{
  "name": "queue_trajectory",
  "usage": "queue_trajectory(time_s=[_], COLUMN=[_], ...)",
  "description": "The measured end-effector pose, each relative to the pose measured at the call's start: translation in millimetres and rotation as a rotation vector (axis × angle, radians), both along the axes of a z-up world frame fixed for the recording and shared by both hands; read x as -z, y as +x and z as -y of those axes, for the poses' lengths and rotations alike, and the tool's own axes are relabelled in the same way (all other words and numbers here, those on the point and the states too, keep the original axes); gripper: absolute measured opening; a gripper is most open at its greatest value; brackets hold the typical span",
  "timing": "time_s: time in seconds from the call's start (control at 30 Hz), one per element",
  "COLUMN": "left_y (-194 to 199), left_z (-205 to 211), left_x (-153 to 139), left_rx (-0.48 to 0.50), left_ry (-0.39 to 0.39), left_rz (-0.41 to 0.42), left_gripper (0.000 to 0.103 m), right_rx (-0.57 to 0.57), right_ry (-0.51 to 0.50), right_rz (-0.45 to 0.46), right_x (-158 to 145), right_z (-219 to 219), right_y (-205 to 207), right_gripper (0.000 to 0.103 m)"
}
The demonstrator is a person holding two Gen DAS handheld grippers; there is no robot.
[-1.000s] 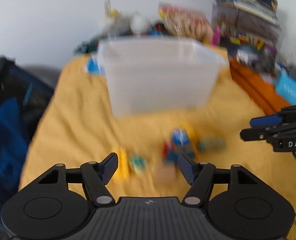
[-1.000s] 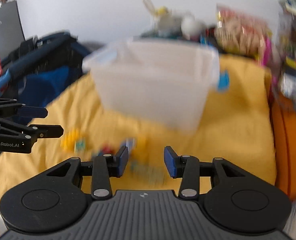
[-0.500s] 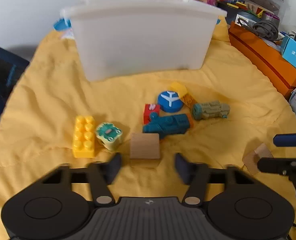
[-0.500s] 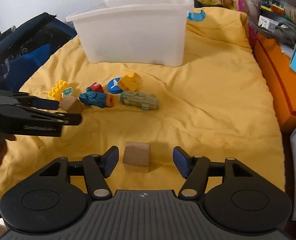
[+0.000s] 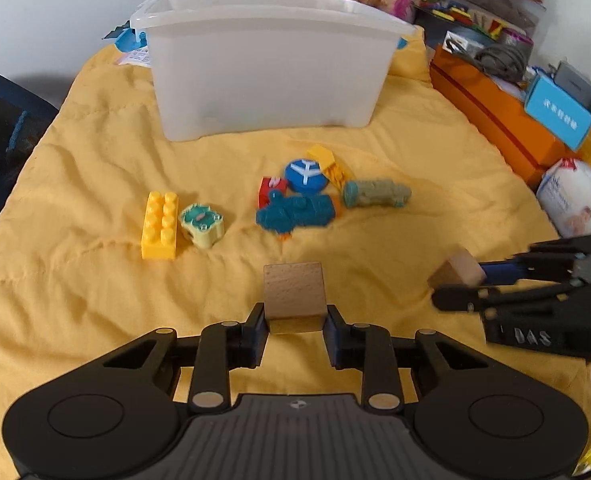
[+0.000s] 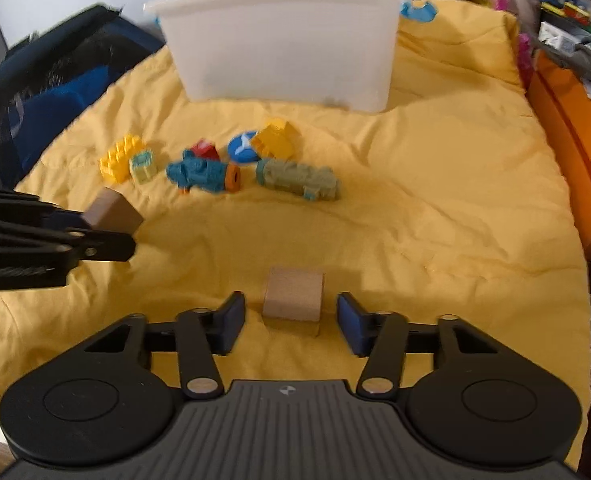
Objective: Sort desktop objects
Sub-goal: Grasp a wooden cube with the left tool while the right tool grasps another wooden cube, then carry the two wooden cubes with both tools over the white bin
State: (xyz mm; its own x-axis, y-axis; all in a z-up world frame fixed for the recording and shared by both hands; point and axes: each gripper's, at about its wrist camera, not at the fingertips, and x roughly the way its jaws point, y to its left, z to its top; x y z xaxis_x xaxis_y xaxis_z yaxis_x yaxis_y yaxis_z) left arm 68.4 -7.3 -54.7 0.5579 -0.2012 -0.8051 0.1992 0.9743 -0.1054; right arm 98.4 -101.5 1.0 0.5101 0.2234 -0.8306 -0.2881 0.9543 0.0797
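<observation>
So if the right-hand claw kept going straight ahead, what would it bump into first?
The wooden cube sitting between the right gripper fingers. The jaws stand open around it, so it would probably meet the palm; beyond lies bare yellow blanket, then the white plastic bin.

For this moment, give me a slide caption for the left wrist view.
Left gripper shut on a wooden cube, toy blocks and white bin ahead on yellow cloth.

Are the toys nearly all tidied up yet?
Not nearly. The white bin shows nothing inside through its cloudy wall. The left tongs are shut on one wooden cube; the right tongs sit open around another wooden cube. The yellow brick, teal train and the other toys lie on the yellow blanket.
</observation>
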Motion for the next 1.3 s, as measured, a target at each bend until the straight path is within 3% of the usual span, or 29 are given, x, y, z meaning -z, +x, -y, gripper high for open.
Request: queue_trajectory(time_s=[0.17,0.63,0.9,1.3], left_y=[-2,3,22,88], left_z=[-3,1,-4,-19], left_x=[9,9,-40,-121], left_rx=[-0.011,0.020,-0.012,-0.015], left_ry=[-0.001,-0.009,-0.046,-0.031], left_rz=[-0.037,-0.032,0.057,0.249], left_gripper=[0.033,0.032,0.032,0.032], right_rx=[-0.041,-0.075,-0.044,-0.046], right_ry=[0.001,-0.013,0.005,0.001], right_rz=[0.023,0.039,0.057,0.270], right_x=[-4,1,-26,-102], right_z=[-5,-11,3,5], right_y=[-1,0,15,76], right_gripper=[0.033,0.033,0.033,0.033])
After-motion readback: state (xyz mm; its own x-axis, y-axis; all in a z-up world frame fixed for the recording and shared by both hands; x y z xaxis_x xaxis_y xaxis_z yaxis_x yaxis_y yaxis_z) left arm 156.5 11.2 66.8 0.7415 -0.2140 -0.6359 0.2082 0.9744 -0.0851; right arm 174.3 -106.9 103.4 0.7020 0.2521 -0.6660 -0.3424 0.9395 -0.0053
